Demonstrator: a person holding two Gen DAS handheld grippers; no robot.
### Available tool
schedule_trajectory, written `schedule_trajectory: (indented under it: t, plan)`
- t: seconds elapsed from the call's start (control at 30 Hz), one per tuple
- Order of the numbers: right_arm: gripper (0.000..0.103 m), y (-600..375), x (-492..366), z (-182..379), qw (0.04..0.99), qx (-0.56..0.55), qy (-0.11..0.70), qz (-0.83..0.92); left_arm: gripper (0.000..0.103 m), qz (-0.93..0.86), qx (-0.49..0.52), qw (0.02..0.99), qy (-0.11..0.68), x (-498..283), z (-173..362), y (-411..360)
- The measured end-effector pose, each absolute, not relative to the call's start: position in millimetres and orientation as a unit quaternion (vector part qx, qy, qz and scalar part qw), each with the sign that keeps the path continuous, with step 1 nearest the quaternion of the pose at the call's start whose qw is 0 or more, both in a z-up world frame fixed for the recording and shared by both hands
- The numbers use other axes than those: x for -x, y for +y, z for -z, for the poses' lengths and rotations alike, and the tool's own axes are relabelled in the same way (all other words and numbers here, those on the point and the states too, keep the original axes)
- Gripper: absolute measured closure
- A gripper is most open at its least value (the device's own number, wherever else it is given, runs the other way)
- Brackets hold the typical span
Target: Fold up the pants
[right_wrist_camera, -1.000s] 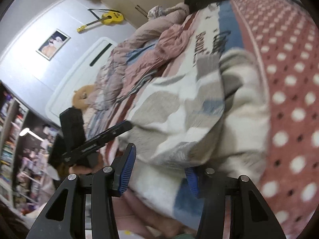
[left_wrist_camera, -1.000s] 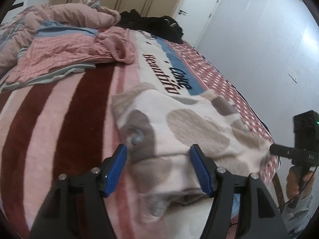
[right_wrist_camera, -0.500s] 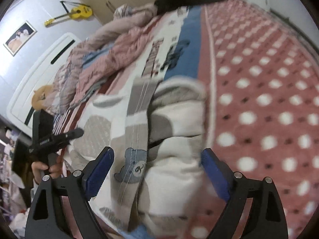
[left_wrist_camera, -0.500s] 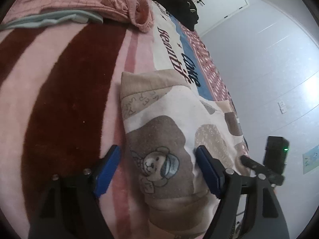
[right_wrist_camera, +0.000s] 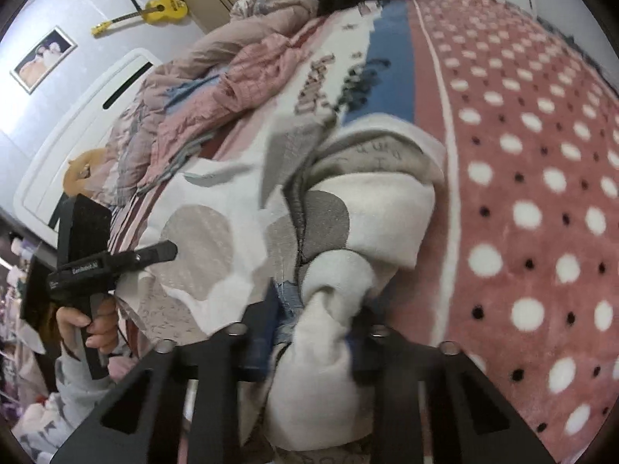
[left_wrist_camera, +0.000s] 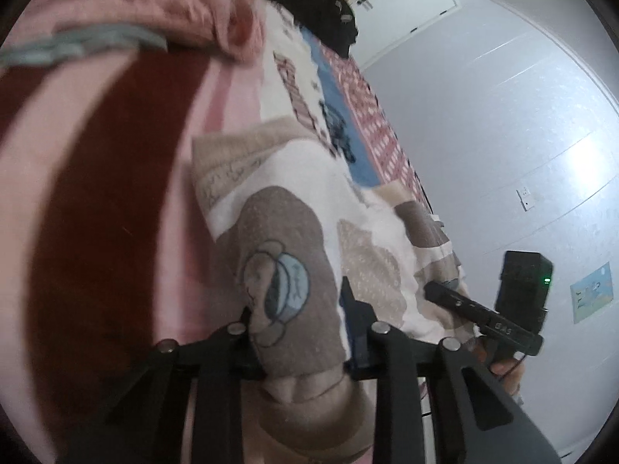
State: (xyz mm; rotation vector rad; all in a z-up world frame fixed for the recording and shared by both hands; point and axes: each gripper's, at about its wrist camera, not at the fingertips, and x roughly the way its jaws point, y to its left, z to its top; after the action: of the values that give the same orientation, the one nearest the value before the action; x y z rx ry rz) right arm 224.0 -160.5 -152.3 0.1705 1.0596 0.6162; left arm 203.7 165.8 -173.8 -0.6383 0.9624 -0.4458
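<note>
The fleece pants (left_wrist_camera: 309, 178), white with beige and grey patches and a bear print, lie folded on the bed blanket. My left gripper (left_wrist_camera: 298, 309) is at their near edge on the left side. Its jaws are closing, and a brown bear patch is pinched between the blue pads. In the right wrist view the pants (right_wrist_camera: 379, 212) bunch up at their right side. My right gripper (right_wrist_camera: 315, 309) has its jaws closing too, with a thick white roll of the fabric squeezed between them. A person's hand (right_wrist_camera: 96, 321) holds the left gripper's handle.
The blanket has dark red and pink stripes (left_wrist_camera: 96, 212) on the left and a pink polka-dot part (right_wrist_camera: 522, 193) on the right. A crumpled pink quilt (right_wrist_camera: 240, 77) and black clothes (left_wrist_camera: 321, 11) lie further up the bed. Grey wall (left_wrist_camera: 503, 116) runs along the right.
Both grippers came down onto the near edge of the pants. Their jaws, wide apart half a second ago, have narrowed and now pinch the fabric.
</note>
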Motion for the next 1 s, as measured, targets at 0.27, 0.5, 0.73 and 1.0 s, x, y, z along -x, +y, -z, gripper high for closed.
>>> schedule_trajectory:
  t: [0.27,0.5,0.73,1.0]
  plan:
    - [0.09,-41.2,-210.8,102.7,0.812,-0.058,0.443,-0.376,0.08,0.102,0.274,0.864,0.41,-186.8,105.2,302.6]
    - [0.09,96.9,-209.6,113.0,0.79,-0.041,0.427,-0.439,0.08,0.004,0.256,0.874,0.413,-168.3,104.3,405.2]
    - [0.09,177.8,-211.4,148.0,0.774,-0.01,0.438,-0.457,0.08,-0.059,0.283,0.863,0.414,-161.5,134.3,471.8]
    - [0.09,195.7,-209.8,196.3,0.757,0.001,0.475,-0.449,0.065,-0.085,0.294,0.841,0.447,-157.8,189.5,486.0]
